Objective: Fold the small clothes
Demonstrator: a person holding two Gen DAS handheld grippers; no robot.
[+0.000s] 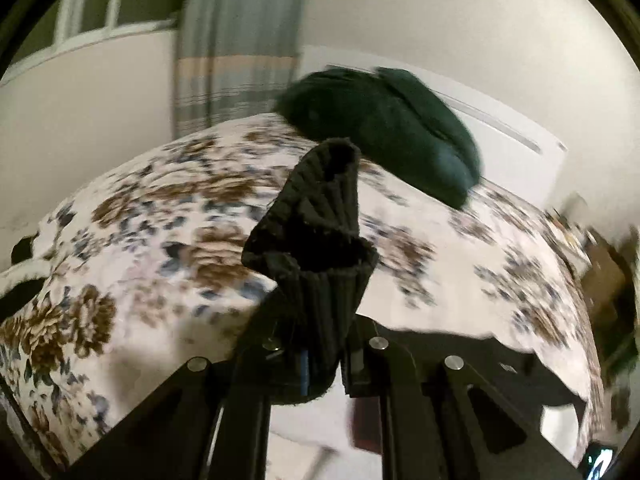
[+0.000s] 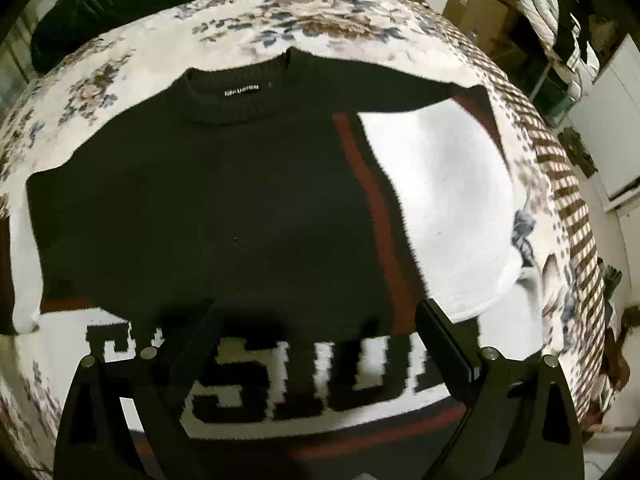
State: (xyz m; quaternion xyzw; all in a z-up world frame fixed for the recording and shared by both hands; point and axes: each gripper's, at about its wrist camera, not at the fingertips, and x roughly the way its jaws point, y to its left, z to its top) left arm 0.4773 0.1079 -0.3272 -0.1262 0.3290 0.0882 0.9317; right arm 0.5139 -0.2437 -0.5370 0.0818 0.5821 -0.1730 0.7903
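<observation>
A black knit sweater [image 2: 224, 208] with a ribbed collar, white panels, a red stripe and black block letters lies spread on the floral bed cover [image 2: 328, 4]. My right gripper [image 2: 320, 332] is open and empty, hovering just above the sweater's chest. In the left wrist view my left gripper [image 1: 316, 356] is shut on the sweater's black ribbed cuff [image 1: 320, 236], which sticks up between the fingers, lifted above the bed. The rest of that sleeve is hidden below the fingers.
A dark green pillow [image 1: 384, 132] lies at the head of the bed, by a white headboard [image 1: 500, 128]; it also shows in the right wrist view [image 2: 120, 4]. Cardboard boxes [image 2: 476, 8] and stacked bedding [image 2: 540, 0] stand beyond the bed's right side.
</observation>
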